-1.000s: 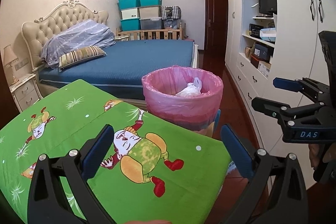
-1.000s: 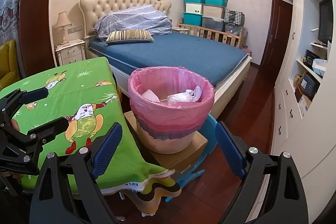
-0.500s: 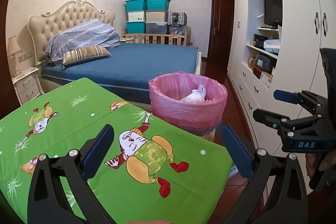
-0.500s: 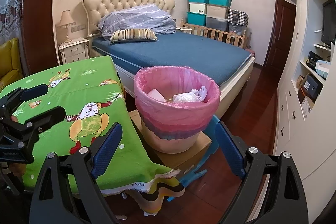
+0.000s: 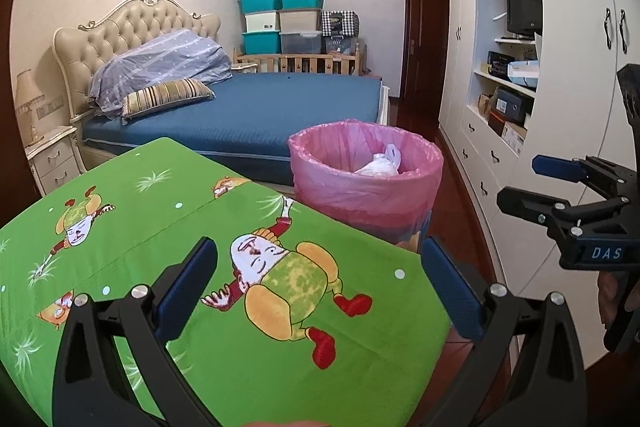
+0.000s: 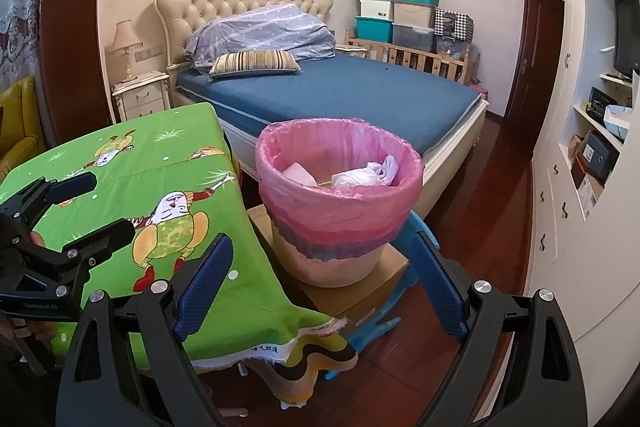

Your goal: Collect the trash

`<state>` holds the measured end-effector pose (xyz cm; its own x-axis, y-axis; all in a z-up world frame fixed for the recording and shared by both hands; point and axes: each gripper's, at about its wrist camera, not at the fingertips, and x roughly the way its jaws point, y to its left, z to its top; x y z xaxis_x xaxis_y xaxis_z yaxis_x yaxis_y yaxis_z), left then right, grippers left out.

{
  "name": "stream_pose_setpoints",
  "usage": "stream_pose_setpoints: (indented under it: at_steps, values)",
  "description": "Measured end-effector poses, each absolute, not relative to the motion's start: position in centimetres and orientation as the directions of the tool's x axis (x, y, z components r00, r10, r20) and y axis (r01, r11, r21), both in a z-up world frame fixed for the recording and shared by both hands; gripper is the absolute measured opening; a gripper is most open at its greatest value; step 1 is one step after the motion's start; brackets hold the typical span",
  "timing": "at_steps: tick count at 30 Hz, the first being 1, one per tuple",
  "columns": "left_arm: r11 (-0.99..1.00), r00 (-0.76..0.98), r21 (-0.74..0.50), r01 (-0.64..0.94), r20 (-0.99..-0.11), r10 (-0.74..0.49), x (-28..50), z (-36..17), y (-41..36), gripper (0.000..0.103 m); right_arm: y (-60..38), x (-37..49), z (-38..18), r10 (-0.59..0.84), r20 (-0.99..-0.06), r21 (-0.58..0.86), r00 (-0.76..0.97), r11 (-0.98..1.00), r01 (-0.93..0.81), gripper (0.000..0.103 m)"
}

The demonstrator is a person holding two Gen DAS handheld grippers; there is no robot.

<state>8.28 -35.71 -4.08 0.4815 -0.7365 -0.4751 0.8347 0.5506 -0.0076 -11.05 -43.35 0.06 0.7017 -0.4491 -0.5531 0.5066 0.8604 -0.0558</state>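
A bin with a pink liner [image 5: 366, 187] [image 6: 340, 215] stands beside the table's far right corner. In it lie a knotted white plastic bag [image 5: 380, 165] [image 6: 362, 177] and a white piece [image 6: 298, 173]. My left gripper [image 5: 318, 287] hovers open over the green cartoon tablecloth [image 5: 120, 227], with nothing between its blue pads. My right gripper [image 6: 320, 283] is open too, held off the table's right edge and facing the bin. Each gripper shows in the other's view: the right gripper [image 5: 532, 183] and the left gripper [image 6: 98, 207].
The bin rests on a cardboard box [image 6: 360, 287] over a blue plastic stool [image 6: 372, 325]. A blue bed [image 6: 340, 95] lies behind it. White wardrobes with shelves [image 5: 500, 107] line the right wall. A nightstand [image 6: 140, 99] and a yellow chair [image 6: 16, 123] stand at left.
Both views have drifted a little, so the bin sits slightly further right in each. Both grippers stay open and hold nothing.
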Motion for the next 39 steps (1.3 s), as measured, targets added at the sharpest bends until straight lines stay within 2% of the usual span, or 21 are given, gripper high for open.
stream_pose_setpoints:
  at_steps: [7,39]
  values:
    - [0.55,0.49,-0.024,0.835,-0.424,-0.762,8.2,-3.4,-34.7,0.098,-43.2,-11.2,0.2,-0.444,-0.548,-0.054,0.709,0.864,0.5,0.085]
    - [0.547,0.494,0.006,0.837,-0.437,-0.751,7.8,-4.4,-34.0,0.098,-42.7,-10.7,0.1,-0.427,-0.55,-0.057,0.717,0.876,0.479,0.085]
